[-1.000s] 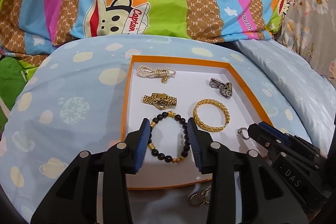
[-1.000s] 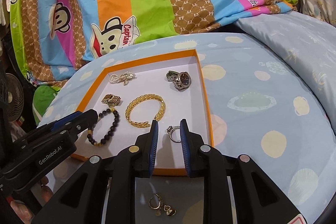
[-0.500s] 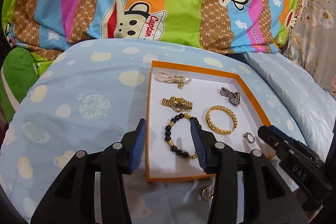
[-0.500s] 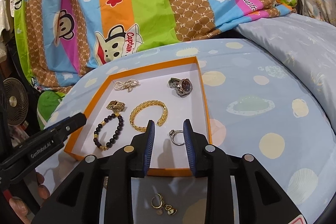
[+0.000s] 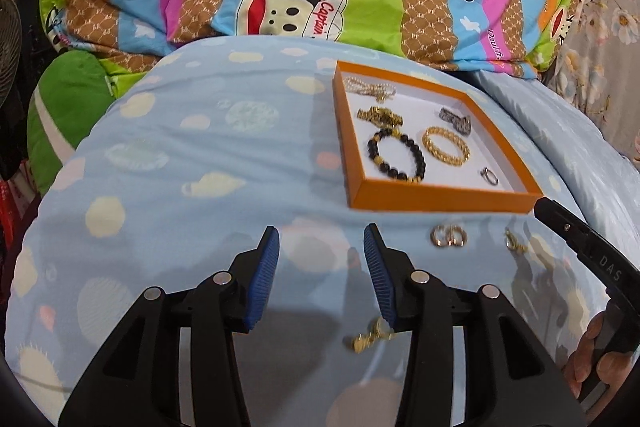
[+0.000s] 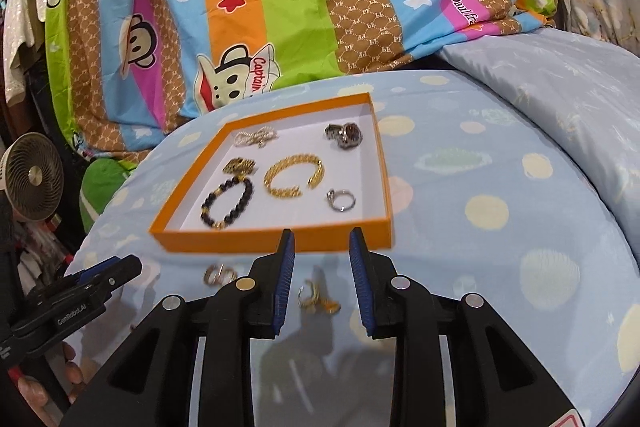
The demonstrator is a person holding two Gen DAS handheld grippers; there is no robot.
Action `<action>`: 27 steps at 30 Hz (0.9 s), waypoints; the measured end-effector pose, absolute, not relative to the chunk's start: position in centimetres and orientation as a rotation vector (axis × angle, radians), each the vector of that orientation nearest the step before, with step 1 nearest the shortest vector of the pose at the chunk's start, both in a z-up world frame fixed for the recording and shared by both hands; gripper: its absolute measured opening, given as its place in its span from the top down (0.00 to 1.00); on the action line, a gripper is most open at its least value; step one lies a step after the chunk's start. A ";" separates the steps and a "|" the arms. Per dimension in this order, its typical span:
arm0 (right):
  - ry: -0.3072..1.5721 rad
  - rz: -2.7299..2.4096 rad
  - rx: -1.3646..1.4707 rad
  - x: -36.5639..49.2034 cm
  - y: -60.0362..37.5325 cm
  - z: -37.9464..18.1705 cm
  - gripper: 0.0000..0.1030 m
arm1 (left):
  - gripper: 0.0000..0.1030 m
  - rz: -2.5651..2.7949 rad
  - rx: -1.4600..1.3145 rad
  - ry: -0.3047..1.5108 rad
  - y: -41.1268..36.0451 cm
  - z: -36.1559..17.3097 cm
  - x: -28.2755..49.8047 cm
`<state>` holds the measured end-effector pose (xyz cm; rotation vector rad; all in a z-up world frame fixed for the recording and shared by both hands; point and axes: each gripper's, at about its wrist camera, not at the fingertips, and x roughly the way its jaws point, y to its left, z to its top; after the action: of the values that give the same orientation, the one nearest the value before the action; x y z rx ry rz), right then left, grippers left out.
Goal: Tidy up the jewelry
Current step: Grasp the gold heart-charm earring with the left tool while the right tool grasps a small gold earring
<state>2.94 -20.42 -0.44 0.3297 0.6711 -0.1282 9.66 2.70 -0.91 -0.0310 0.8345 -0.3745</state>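
An orange tray (image 5: 440, 195) (image 6: 276, 241) with a white floor holds a pearl piece (image 6: 256, 137), a gold watch (image 5: 379, 115), a black bead bracelet (image 6: 227, 203), a gold bangle (image 6: 294, 176), a dark watch (image 6: 345, 135) and a silver ring (image 6: 341, 200). On the blue spotted cloth in front lie linked gold rings (image 5: 449, 236) (image 6: 218, 274), a small gold earring (image 5: 514, 243) (image 6: 318, 298) and a blurred gold piece (image 5: 368, 337). My left gripper (image 5: 322, 247) is open and empty. My right gripper (image 6: 322, 251) is open, with the earring between its fingers.
A striped cartoon quilt (image 6: 280, 7) is heaped behind the cloth. A small fan (image 6: 32, 179) stands at the left. A green cushion (image 5: 68, 99) lies left of the cloth, and a pale blue quilt (image 6: 560, 79) lies to the right.
Both grippers have drawn back from over the tray to the cloth in front of it. The silver ring now lies free in the tray.
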 end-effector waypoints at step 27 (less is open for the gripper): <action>0.721 -0.129 0.352 1.5 -19.9 -1.2 0.66 | 0.87 -0.477 0.133 0.895 0.1 -1.9 5.7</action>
<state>1.50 -19.85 -1.17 0.3521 0.7209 -0.1287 5.71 0.11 -1.92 0.1333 0.8949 -0.4774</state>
